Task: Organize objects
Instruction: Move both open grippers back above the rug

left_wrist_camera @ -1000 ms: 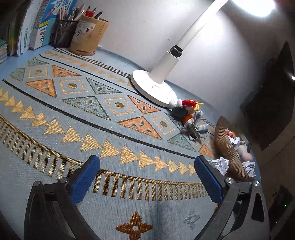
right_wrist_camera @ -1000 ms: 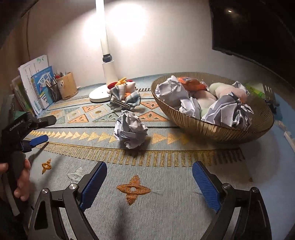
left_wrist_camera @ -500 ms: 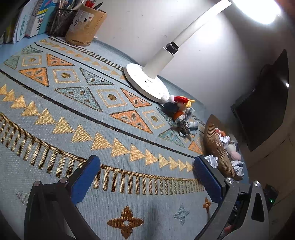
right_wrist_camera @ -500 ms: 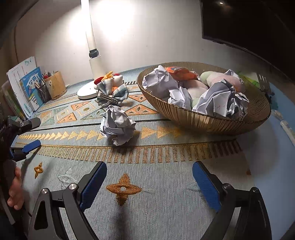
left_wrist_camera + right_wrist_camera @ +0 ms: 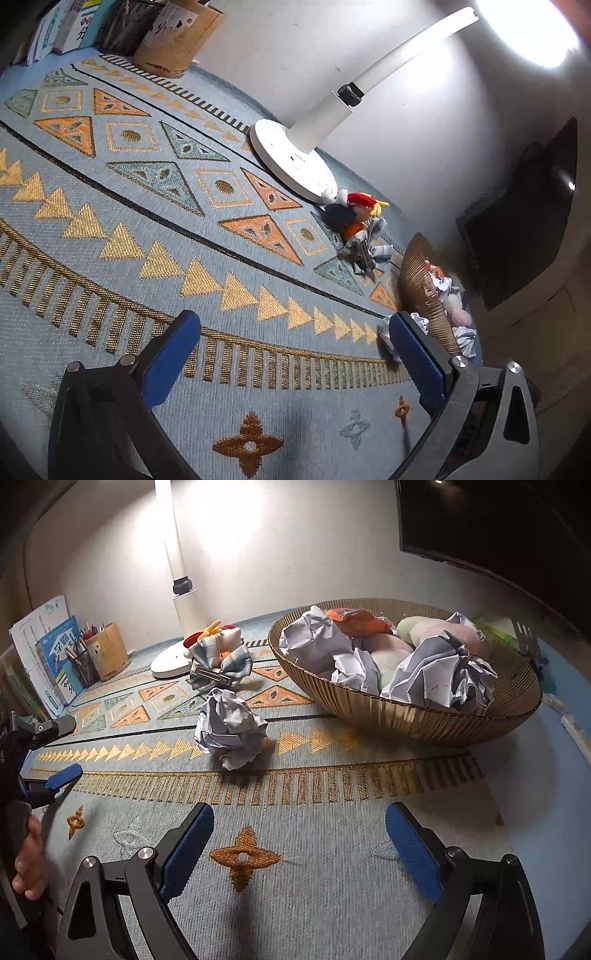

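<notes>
A crumpled paper ball [image 5: 231,731] lies on the patterned mat, ahead and a little left of my open, empty right gripper [image 5: 299,843]. To its right stands a gold ribbed bowl [image 5: 406,720] holding several crumpled papers and soft toys. A plush toy with a plaid bow clip [image 5: 218,661] lies behind the ball by the lamp base. My left gripper [image 5: 295,356] is open and empty over the mat; in its view the plush toy [image 5: 356,225], the bowl [image 5: 424,291] and the paper ball [image 5: 386,330] are at the right. The left gripper also shows at the right wrist view's left edge [image 5: 48,749].
A white desk lamp [image 5: 295,162] stands at the back by the wall. A cardboard pen holder [image 5: 107,651], a mesh pen cup [image 5: 83,666] and books [image 5: 48,657] stand at the back left. A dark screen [image 5: 498,524] hangs at the right.
The right gripper has moved forward, so the paper ball and bowl look nearer. The left gripper has swung, shifting the lamp and toy in its view. Both stay open.
</notes>
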`<state>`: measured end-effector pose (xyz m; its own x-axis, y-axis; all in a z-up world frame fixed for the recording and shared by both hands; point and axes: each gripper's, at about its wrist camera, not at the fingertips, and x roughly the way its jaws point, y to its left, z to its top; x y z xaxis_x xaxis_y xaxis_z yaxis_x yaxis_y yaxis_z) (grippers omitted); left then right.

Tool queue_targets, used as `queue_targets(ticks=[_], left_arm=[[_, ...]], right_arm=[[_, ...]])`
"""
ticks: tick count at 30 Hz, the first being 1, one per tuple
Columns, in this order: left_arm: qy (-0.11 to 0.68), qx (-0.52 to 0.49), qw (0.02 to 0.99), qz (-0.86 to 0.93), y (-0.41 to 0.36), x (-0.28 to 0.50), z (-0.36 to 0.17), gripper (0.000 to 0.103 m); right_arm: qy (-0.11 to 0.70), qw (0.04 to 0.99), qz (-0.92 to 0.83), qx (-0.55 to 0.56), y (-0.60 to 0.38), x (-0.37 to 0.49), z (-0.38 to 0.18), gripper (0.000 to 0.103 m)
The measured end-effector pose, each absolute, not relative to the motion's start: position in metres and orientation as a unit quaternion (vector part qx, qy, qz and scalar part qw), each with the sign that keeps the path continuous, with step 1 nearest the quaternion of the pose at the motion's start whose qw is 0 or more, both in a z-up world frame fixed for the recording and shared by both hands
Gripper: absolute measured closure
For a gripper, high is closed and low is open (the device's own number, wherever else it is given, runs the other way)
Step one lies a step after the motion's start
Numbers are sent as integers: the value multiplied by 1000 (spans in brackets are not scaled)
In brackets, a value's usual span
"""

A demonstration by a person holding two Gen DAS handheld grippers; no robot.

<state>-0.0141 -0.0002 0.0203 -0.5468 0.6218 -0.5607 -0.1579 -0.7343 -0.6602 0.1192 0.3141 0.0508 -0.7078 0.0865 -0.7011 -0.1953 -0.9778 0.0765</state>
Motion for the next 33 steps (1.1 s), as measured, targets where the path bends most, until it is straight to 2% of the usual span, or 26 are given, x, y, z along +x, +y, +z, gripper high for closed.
queue_targets(ticks=[13, 16, 19, 24, 28, 30, 31, 32, 33], left_arm=[[-282, -414, 233, 834, -1, -15, 20, 1], [-279, -414, 234, 834, 0, -15, 20, 1], [-271, -417, 236, 835, 2, -16, 20, 1], [-270, -417, 235, 836, 3, -16, 21, 1], [-205, -430, 256, 841, 27, -16, 26, 1], [-151, -436, 270, 845, 46, -18, 32, 1], [-133, -434, 268, 850, 54, -22, 39, 1], [-122, -428, 264, 855, 60, -28, 47, 1], [-120, -420, 266, 859, 65, -35, 57, 1]], right_arm=[[70, 81, 932, -348, 312, 128, 57, 9], [75, 67, 920, -378, 314, 116, 53, 3], [107, 17, 911, -397, 318, 102, 52, 3], [132, 12, 883, -451, 312, 64, 39, 2], [148, -13, 891, -430, 295, 46, 47, 0], [106, 15, 895, -432, 285, 32, 44, 0], [90, 18, 897, -433, 282, 26, 41, 6], [90, 2, 895, -436, 280, 23, 38, 35], [76, 8, 902, -424, 279, 24, 41, 45]])
